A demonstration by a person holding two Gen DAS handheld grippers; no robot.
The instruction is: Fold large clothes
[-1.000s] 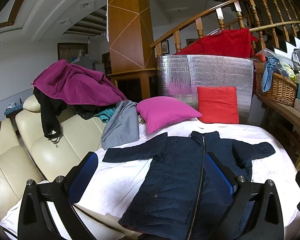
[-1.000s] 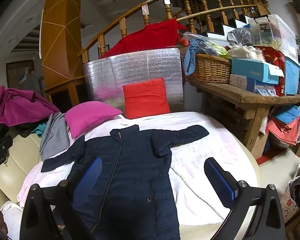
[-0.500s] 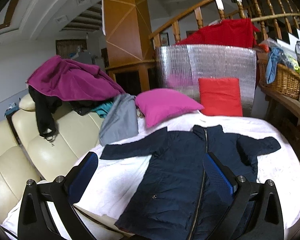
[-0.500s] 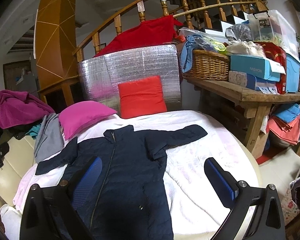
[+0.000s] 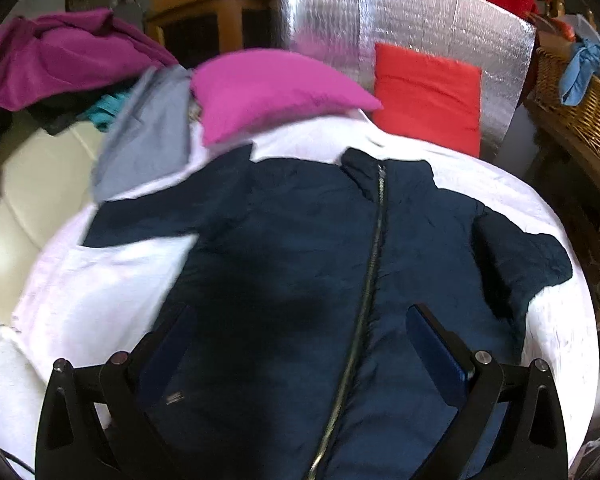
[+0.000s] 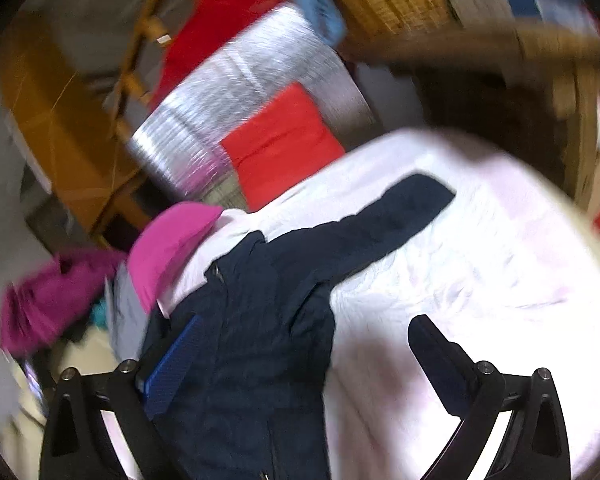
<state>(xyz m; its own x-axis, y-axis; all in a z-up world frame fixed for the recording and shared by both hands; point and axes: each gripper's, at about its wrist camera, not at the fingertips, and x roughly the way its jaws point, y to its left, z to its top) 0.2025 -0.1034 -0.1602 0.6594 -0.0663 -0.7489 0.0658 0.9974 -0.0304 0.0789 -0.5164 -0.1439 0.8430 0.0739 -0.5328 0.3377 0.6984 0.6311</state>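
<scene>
While both grippers gape wide and empty, the left gripper (image 5: 300, 344) faces the navy jacket (image 5: 308, 240) and its zipper (image 5: 374, 248). Only the tilted, blurred right view shows the right gripper (image 6: 300, 352) straddling the jacket's edge and white sheet (image 6: 480, 272).

Navy zipped jacket (image 5: 300, 248) lies flat, front up, sleeves spread, on white cover (image 5: 100, 300)

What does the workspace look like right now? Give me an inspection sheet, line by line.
Surface: white cloth over the work surface, wrinkled, bare beside the coat.
Job's things: navy coat lying flat, front up, zipped, sleeves spread, unfolded.
Clutter: pink pillow, red cushion, grey garment at the far edge.
Grippers: left gripper open above the coat's front; right gripper open over the coat's edge; that view is blurred.
Cables: nothing seen.
Surroundings: cream sofa, purple garment, silver foil panel, wicker basket.
</scene>
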